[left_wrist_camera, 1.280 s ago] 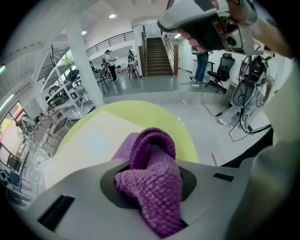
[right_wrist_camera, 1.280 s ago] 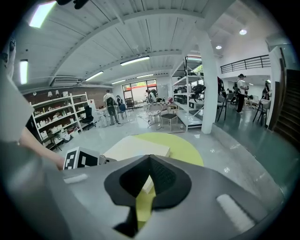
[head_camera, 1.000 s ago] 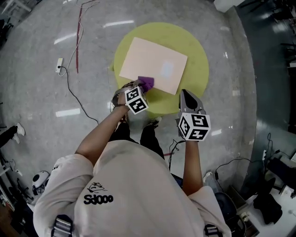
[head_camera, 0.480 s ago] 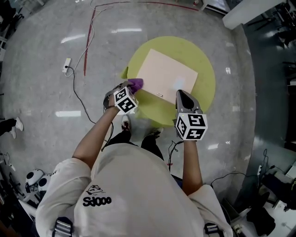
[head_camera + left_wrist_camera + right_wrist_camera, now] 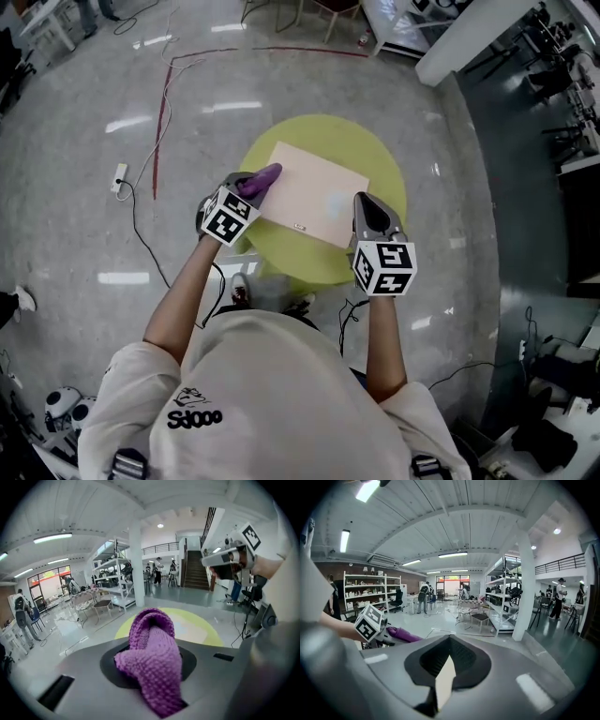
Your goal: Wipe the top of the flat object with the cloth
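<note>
A beige flat board (image 5: 314,194) lies on a round yellow-green table (image 5: 384,187). My left gripper (image 5: 251,185) is shut on a purple knitted cloth (image 5: 262,176) at the board's left corner, the cloth hanging over the table's left edge. In the left gripper view the cloth (image 5: 154,658) bulges out between the jaws, with the table beyond it. My right gripper (image 5: 368,208) is at the board's right edge. In the right gripper view a thin beige strip of board (image 5: 444,681) is pinched between its shut jaws.
A white power strip (image 5: 119,178) and a black cable (image 5: 150,220) lie on the grey floor to the left, with a red cord (image 5: 167,94) behind them. A white pillar (image 5: 469,37) crosses the upper right. Shelving and chairs stand farther off.
My left gripper has carried the purple cloth leftward, from the board's near edge to its left corner. The right gripper has stayed at the board's right edge. The head camera has shifted.
</note>
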The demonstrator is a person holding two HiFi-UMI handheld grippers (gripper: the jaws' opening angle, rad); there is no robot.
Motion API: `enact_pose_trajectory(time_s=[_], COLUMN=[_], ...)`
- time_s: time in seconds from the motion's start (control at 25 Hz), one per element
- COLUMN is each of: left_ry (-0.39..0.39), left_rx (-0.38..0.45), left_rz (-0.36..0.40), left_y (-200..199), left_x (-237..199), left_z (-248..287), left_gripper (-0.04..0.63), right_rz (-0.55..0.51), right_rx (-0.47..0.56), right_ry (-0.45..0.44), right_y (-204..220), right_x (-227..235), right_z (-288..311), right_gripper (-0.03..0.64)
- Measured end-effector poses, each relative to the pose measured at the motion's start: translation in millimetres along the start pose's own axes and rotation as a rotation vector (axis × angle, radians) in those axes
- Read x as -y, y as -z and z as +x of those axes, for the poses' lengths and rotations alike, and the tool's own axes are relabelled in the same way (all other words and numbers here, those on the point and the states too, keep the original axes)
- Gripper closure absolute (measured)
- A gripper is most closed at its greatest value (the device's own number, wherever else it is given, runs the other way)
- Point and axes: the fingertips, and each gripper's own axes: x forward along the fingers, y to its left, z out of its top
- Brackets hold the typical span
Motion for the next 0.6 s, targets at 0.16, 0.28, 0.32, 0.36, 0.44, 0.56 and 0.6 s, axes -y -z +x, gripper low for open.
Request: enact_pose_trajectory(time_s=[0.16, 0.28, 0.32, 0.36, 0.44, 0.56, 0.6], left_ry=[-0.024, -0.032, -0.036, -0.042, -0.06, -0.091, -0.101], left_rx=[0.134, 0.215, 0.246, 0.276, 0.329, 0.394, 0.415], left_rz=[-0.002, 0.025, 0.037, 0.048, 0.063, 0.083, 0.095], left_y=[-58.0, -93.7, -105.8, -117.6, -139.5, -168.6, -177.6], left_x=[-1.5, 0.5, 0.8, 0.7, -1.0, -5.1, -6.2], left_z=[-15.1, -28.5, -34.5, -41.5, -56.7, -79.1, -86.4], left_gripper=[0.523, 0.523, 0.523, 0.523, 0.523, 0.523, 0.523], right_rz=[-0.051, -0.103, -0.122, -0.141, -0.167, -0.163, -0.158], right_rx=[0.06, 0.103, 0.116, 0.13, 0.16, 0.214, 0.231], right_ry=[0.027, 0.036, 0.037, 0.037, 0.036, 0.025, 0.022], right_y=[-27.2, -46.8, -53.9, -61.1, -76.1, -98.2, -105.1], right_x=[14.3, 17.7, 17.7, 17.2, 15.6, 13.2, 12.6], right_z=[-10.1, -17.2, -19.9, -22.8, -28.6, -35.7, -37.8], right_gripper=[0.607, 0.607, 0.607, 0.606, 0.607, 0.607, 0.607])
